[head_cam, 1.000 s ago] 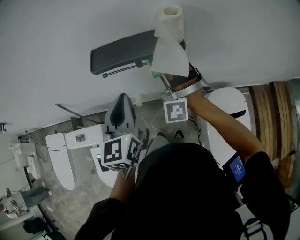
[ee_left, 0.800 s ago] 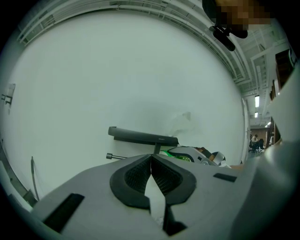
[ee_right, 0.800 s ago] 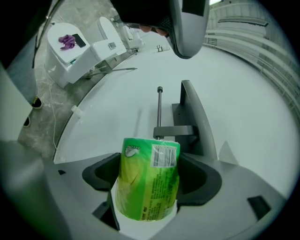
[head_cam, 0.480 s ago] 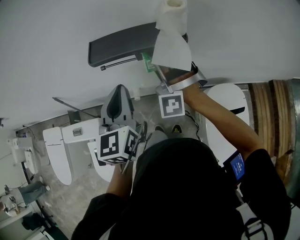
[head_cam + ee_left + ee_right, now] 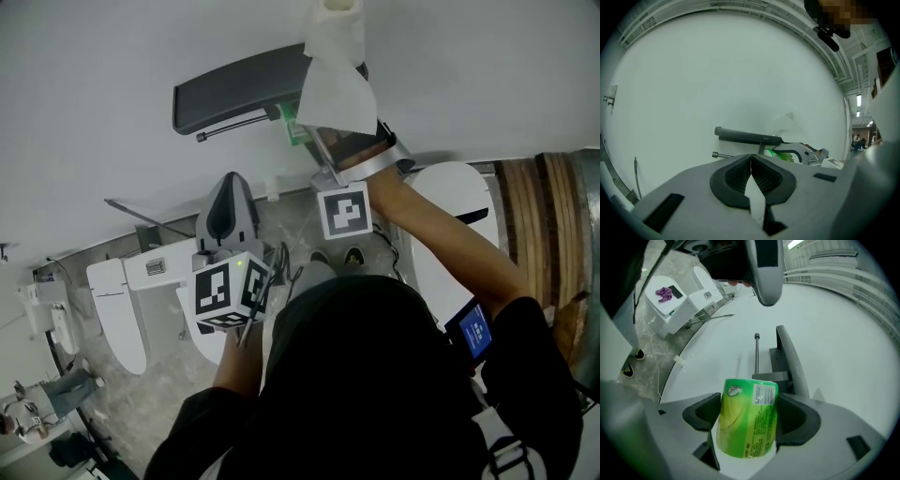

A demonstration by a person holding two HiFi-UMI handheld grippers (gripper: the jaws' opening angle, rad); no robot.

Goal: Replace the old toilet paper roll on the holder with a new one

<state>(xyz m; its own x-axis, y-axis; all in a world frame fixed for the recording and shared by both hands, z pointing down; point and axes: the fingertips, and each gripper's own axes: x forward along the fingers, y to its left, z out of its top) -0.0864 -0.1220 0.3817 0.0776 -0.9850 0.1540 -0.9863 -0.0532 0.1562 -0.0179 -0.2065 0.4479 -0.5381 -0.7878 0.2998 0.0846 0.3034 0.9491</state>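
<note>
A dark grey wall holder (image 5: 239, 86) carries a thin bar (image 5: 234, 126) under its shelf. On the shelf's right end stands a white toilet paper roll (image 5: 337, 26) with a loose sheet hanging down. My right gripper (image 5: 302, 129) is just below that sheet, shut on a new roll in green wrapping (image 5: 747, 418), with the bar (image 5: 756, 355) straight ahead of it. Lower down, my left gripper (image 5: 229, 183) stays away from the wall. Its pads (image 5: 740, 176) are shut together and face the holder (image 5: 747, 136).
Below, on the stone floor, stand a white toilet with its tank (image 5: 127, 300) at the left and another white toilet (image 5: 455, 220) at the right. Wooden pieces (image 5: 544, 225) lean at the far right. The wall around the holder is plain white.
The head view has shifted a little. Both grippers keep nearly the same places relative to the holder, and the green roll stays in the right gripper.
</note>
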